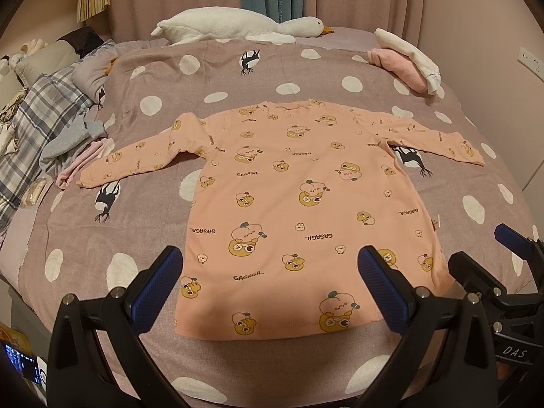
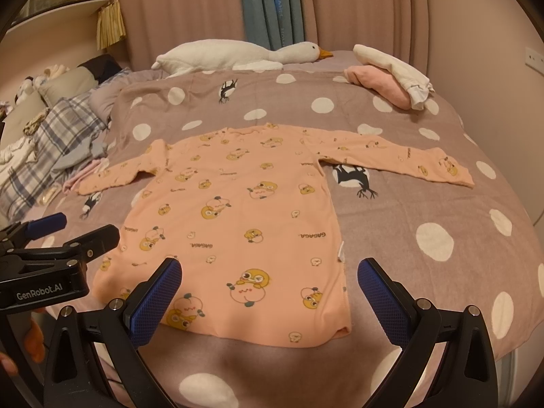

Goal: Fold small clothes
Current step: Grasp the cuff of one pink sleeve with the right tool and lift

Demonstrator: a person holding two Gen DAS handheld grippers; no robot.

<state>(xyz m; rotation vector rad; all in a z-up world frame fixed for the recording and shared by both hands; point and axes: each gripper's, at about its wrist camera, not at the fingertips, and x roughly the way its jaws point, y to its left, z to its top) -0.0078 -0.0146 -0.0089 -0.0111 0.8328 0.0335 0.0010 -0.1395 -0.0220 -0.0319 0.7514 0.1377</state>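
Both of my grippers hover over the near hem of the peach shirt (image 1: 306, 197): the left gripper (image 1: 268, 292) and the right gripper (image 2: 268, 301) each have their blue-padded jaws spread wide, grasping nothing. That shirt lies flat on the polka-dot bedspread (image 1: 476, 204), sleeves stretched out to either side, collar pointing away from me. Beyond the collar, a white plush goose (image 1: 238, 25) rests by the curtain. Folded pink and white clothes (image 1: 408, 61) sit at the far right.
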